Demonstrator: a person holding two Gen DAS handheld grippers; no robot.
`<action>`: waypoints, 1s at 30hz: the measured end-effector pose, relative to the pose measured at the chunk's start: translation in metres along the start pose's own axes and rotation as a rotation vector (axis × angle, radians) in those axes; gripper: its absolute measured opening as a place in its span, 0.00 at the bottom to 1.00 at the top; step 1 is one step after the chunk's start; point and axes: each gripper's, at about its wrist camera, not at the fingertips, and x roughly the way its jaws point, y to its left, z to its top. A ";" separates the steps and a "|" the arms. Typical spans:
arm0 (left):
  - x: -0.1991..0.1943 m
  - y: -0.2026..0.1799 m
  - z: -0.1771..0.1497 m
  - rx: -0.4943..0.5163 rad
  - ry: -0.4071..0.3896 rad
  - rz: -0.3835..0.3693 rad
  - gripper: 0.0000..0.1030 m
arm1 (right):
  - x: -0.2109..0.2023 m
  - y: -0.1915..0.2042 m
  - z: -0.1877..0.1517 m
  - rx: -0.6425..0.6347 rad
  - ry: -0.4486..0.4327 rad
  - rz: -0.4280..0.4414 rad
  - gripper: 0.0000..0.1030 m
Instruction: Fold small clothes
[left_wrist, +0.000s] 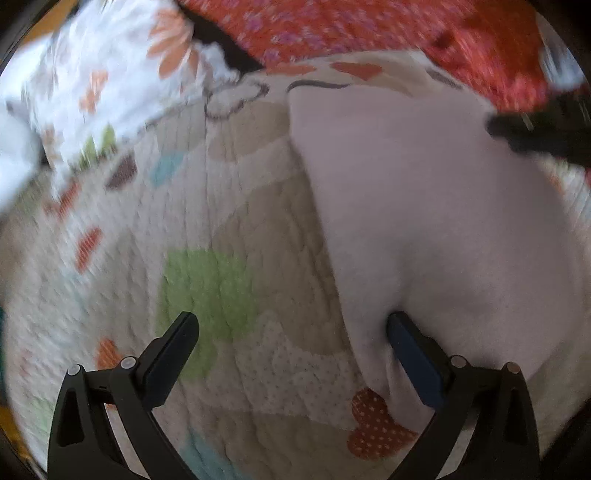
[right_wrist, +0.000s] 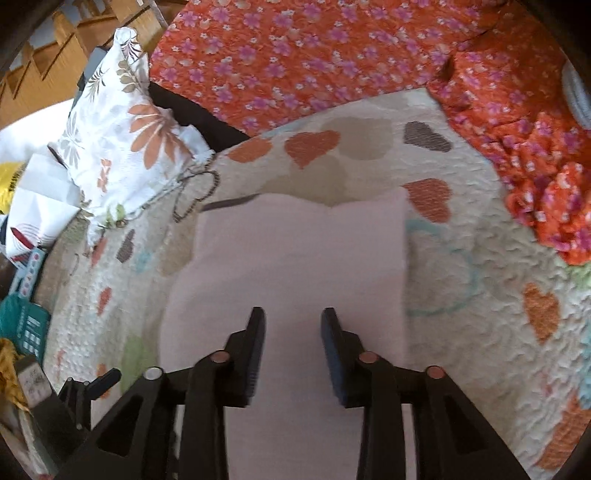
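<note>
Evidently the fold is mid-way: a pale pink garment lies flat on the heart-patterned quilt, already a tidy rectangle. The right gripper hovers over its near end, fingers partly open and holding nothing. The left gripper stands wide open at the cloth's left edge, one finger touching the fabric, the other over bare quilt. Next, I judge, each must close on an edge and carry it across to the far side.
</note>
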 end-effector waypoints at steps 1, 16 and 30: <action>-0.003 0.011 0.003 -0.048 0.004 -0.068 0.99 | -0.002 -0.005 -0.001 0.003 -0.005 -0.009 0.56; 0.025 0.019 0.039 -0.264 -0.012 -0.489 0.99 | 0.065 -0.074 -0.001 0.345 0.098 0.273 0.54; 0.003 0.037 0.055 -0.307 -0.021 -0.350 0.62 | 0.029 -0.012 0.032 0.255 -0.028 0.283 0.44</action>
